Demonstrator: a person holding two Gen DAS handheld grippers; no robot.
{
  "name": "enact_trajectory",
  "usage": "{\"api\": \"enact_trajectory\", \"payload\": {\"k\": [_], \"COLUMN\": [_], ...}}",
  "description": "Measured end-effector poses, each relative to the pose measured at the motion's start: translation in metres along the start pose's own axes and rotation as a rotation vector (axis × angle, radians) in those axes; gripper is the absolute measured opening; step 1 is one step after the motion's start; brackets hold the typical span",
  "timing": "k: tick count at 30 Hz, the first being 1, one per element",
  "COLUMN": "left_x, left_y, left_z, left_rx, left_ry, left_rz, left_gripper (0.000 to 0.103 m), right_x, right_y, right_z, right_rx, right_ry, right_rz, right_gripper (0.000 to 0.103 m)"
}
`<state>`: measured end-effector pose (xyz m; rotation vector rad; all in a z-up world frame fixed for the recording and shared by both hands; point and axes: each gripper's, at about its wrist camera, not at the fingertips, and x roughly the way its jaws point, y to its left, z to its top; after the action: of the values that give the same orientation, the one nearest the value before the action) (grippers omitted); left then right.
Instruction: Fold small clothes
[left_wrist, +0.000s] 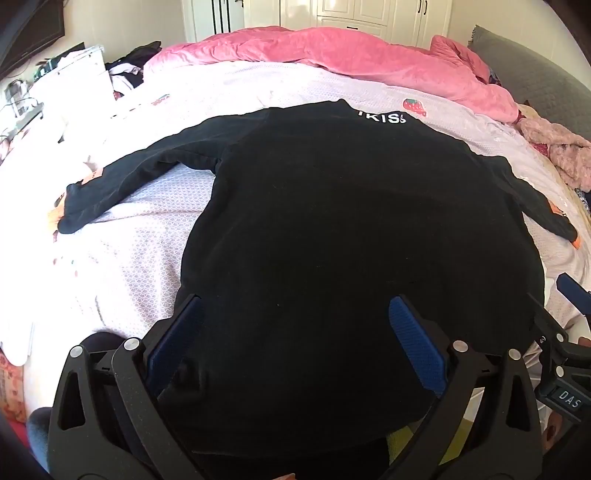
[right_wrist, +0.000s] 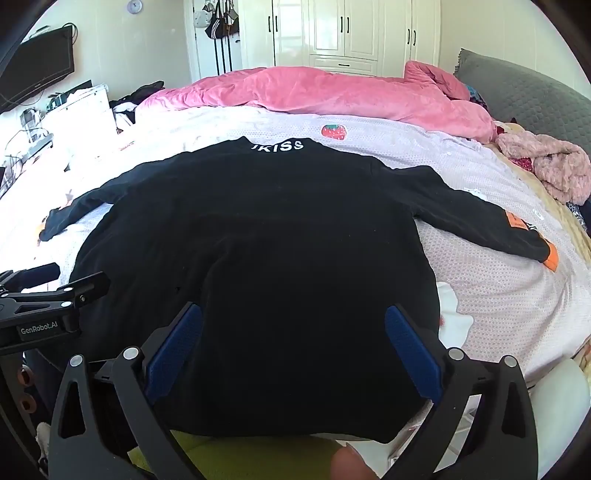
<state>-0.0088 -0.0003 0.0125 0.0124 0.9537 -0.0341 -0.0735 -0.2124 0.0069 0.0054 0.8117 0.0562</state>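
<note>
Lying flat on the bed with its hem at the near edge and its collar pointing away, the black top sits directly under both the left gripper and right gripper, fingers spread wide, sleeves outstretched sideways.

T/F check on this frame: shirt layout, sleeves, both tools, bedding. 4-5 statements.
1. The black shirt lies spread flat on the bed. True.
2. Both sleeves are folded over the body. False: each sleeve stretches out to its side.
3. The left tool is shut on the hem. False: its jaws stand wide open over the shirt.
4. The right tool is open. True.
5. The pink blanket covers the shirt. False: it is bunched at the far side of the bed.
</note>
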Motion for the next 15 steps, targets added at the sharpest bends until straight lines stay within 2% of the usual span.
{"api": "enact_trajectory", "payload": {"k": [15], "left_x": [-0.0012], "left_y": [0.0003], "left_z": [-0.0006], "left_rx": [-0.001], "left_ry": [-0.005], "left_rz": [0.002], "left_gripper": [0.094], "right_x": [0.0010], "right_y": [0.0025], "right_z": [-0.0009], "right_rx": [-0.012], "right_ry": [0.001], "right_rz": [-0.001], "right_gripper": [0.099]}}
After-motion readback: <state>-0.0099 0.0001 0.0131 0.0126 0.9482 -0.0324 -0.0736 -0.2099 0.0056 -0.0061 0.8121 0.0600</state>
